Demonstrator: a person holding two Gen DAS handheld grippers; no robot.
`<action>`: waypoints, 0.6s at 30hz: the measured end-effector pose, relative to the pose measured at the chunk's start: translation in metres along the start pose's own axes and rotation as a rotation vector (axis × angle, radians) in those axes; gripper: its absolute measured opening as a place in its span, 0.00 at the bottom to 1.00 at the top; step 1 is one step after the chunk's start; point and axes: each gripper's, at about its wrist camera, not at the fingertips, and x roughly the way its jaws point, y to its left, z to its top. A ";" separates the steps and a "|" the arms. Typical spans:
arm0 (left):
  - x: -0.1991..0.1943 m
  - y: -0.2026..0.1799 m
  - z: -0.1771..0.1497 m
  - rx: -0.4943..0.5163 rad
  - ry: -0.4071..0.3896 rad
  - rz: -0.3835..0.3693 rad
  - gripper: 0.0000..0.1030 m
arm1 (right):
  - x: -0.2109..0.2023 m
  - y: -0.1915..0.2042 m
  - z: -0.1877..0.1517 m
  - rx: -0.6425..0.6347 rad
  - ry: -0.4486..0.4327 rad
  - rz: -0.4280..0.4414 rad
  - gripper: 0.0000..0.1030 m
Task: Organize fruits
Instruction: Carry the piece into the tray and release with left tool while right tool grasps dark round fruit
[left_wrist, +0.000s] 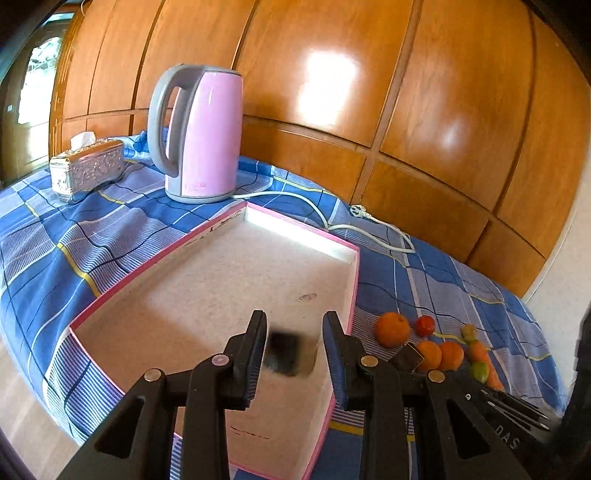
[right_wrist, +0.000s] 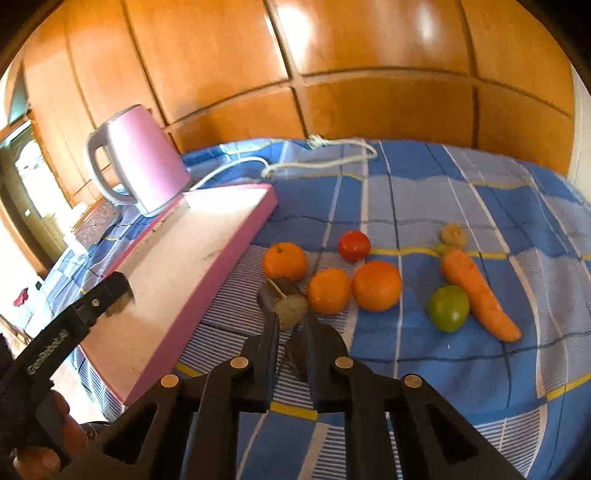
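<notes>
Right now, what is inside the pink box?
The pink box looks empty: a bare speckled floor, no fruit. The left hand-held gripper, shut on a dark blurred object, hovers over the near end and covers part of the floor.

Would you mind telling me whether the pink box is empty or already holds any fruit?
Empty: the pink box shows only bare floor inside, and the oranges lie on the cloth beside it.

Pink tray (left_wrist: 207, 280) floor open, kettle (left_wrist: 201, 133) behind, oranges (right_wrist: 328, 291) crowding right tongs (right_wrist: 291, 325)
</notes>
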 end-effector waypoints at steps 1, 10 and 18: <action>-0.001 0.000 -0.001 0.002 -0.004 0.001 0.31 | 0.003 -0.004 0.000 0.023 0.016 0.013 0.14; 0.002 0.011 0.002 -0.051 0.011 0.044 0.48 | 0.021 -0.020 -0.003 0.110 0.127 -0.030 0.48; 0.006 0.010 0.000 -0.043 0.027 0.072 0.60 | 0.025 -0.001 -0.007 0.008 0.135 -0.028 0.36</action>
